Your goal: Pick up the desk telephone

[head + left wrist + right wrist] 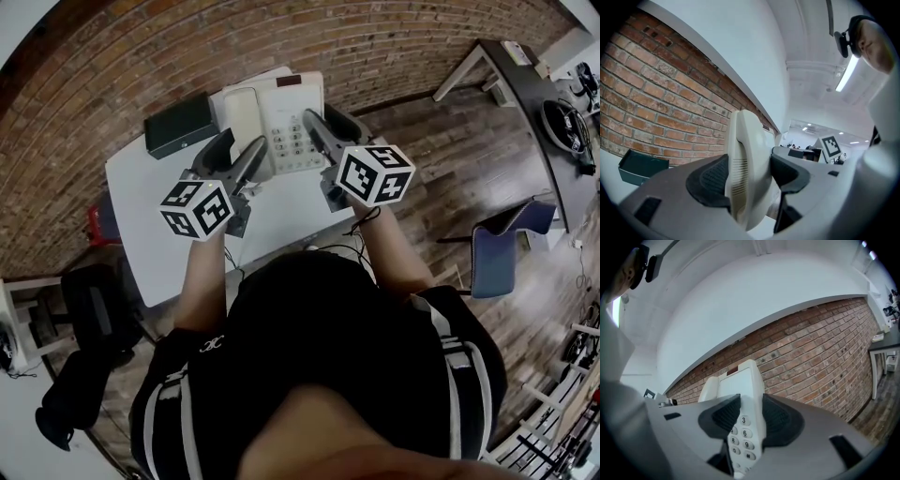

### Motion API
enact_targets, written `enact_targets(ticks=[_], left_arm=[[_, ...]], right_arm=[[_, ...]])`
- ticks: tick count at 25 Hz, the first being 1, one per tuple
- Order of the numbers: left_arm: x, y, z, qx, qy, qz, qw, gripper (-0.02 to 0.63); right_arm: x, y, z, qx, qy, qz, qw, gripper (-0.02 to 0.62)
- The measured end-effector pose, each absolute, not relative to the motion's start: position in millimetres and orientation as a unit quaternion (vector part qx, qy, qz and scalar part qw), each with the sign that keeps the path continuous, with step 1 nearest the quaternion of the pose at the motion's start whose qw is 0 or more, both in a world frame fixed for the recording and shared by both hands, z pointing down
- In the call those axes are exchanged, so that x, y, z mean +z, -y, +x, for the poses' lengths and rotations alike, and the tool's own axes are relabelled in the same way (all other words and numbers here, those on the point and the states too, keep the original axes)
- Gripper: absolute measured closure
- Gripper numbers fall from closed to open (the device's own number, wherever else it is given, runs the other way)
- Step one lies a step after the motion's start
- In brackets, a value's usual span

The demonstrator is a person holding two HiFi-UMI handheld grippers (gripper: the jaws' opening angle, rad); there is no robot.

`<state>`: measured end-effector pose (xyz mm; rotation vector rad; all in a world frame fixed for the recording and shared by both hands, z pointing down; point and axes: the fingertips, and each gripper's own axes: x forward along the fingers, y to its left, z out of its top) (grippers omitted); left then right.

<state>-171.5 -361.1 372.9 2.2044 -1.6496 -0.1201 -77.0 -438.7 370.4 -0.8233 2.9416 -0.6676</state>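
Observation:
A cream desk telephone (281, 117) with handset and keypad hangs above the white table (150, 225), carried between both grippers. My left gripper (242, 150) is shut on its handset side; in the left gripper view the dark pads (710, 180) press the phone's edge (745, 164), with my left gripper (750, 176) clamped around it. My right gripper (330, 127) is shut on the keypad side; in the right gripper view the phone (740, 390) stands upright between the pads of my right gripper (749, 420), number keys showing.
A black box (180, 125) lies on the table's far left, also in the left gripper view (642, 164). A brick wall (141, 56) is behind the table. A black chair (94, 309) stands left, a blue chair (506, 244) and a dark desk (534, 103) right.

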Motion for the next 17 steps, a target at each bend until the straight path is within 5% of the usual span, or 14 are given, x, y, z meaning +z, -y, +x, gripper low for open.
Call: enact_targets(ticks=[17], left_arm=[[381.0,356.8,-170.4,-0.044,0.59,0.78,0.206,0.324]], right_arm=[[377.5,435.6,-76.0,-0.223,-0.939,-0.263,0.002,0.463]])
